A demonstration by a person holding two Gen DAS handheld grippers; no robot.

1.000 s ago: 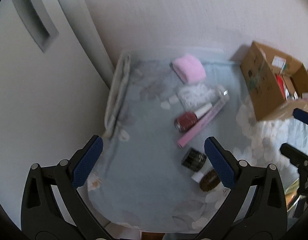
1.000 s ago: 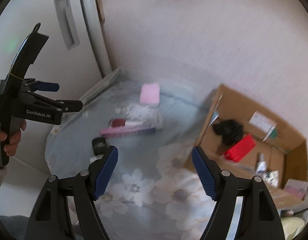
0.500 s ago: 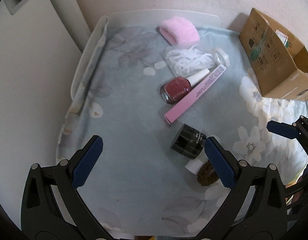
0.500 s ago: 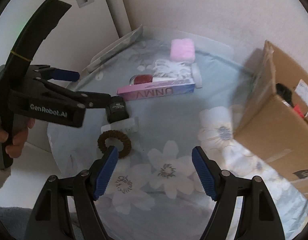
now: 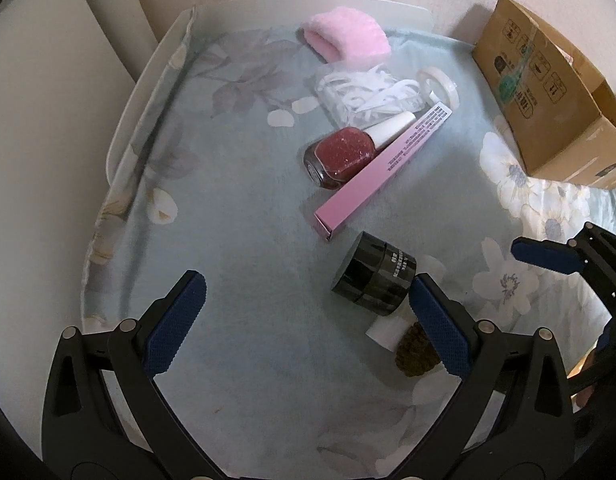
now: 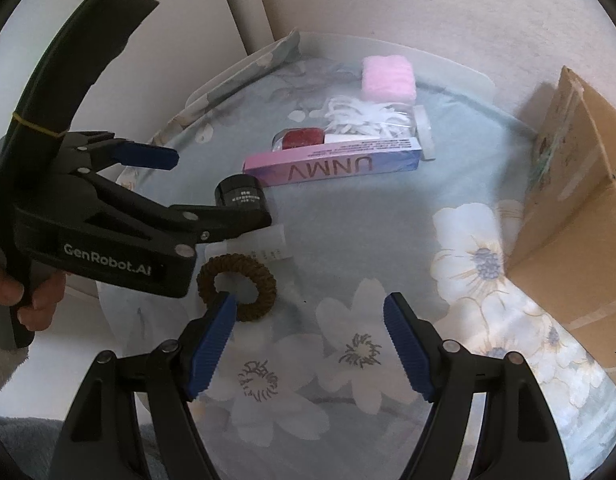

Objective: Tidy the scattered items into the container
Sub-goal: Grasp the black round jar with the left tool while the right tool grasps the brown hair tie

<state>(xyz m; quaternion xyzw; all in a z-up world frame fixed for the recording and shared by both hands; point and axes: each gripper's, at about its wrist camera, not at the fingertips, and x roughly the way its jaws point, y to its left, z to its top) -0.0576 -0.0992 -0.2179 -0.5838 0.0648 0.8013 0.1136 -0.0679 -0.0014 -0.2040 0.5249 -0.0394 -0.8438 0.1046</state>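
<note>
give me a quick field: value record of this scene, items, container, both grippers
surface: floral cloth
container: cardboard box, at the cloth's right edge
loose items: pink pad; white bands; nail polish bottle; pink carton; black jar; brown hair tie
left gripper: open, empty, right finger beside the black jar
right gripper: open, empty, left finger by the brown hair tie

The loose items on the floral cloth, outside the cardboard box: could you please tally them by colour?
Pink: 2, fluffy band, long box
White: 3, bag of bands, tape roll, small tube
Red: 1, polish bottle
Black: 1, jar
Brown: 1, hair tie
Total: 8
</note>
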